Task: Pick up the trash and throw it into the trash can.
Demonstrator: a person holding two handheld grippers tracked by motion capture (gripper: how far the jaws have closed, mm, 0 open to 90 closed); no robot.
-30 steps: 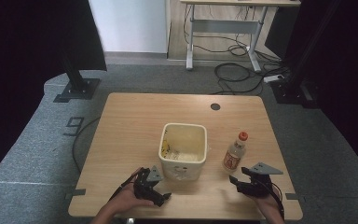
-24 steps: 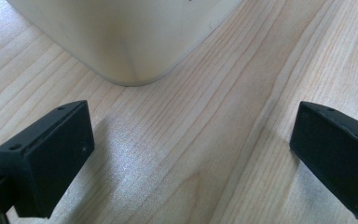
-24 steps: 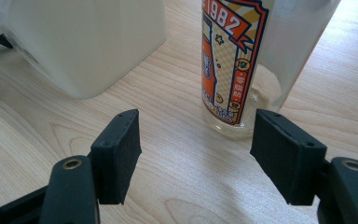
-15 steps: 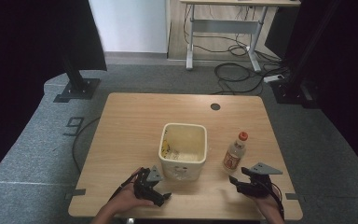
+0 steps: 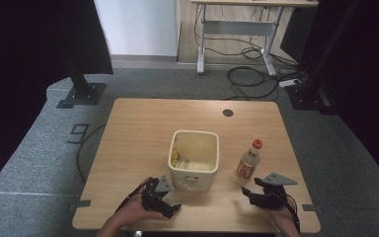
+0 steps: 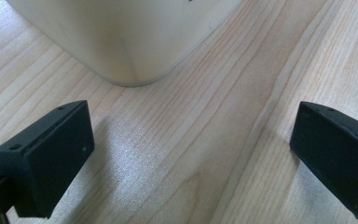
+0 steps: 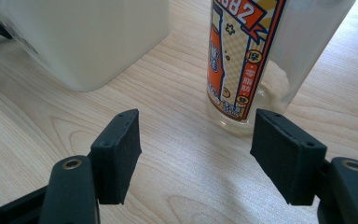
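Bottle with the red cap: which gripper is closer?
Right. The right gripper sits just in front of the bottle, jaws open toward it. The left gripper is across the cream bin, near its front-left corner.

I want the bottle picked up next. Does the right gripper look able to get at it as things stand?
Probably yes: the right gripper is open, the bottle stands upright just ahead of its jaws with bare table between, and the tub sits off to the side.

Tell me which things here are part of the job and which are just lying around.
Part of the job:
- bottle, clear with an orange cap, just ahead of the open right gripper
- cream tub, next to the open left gripper

Just lying about:
- cables on the floor
- far desk
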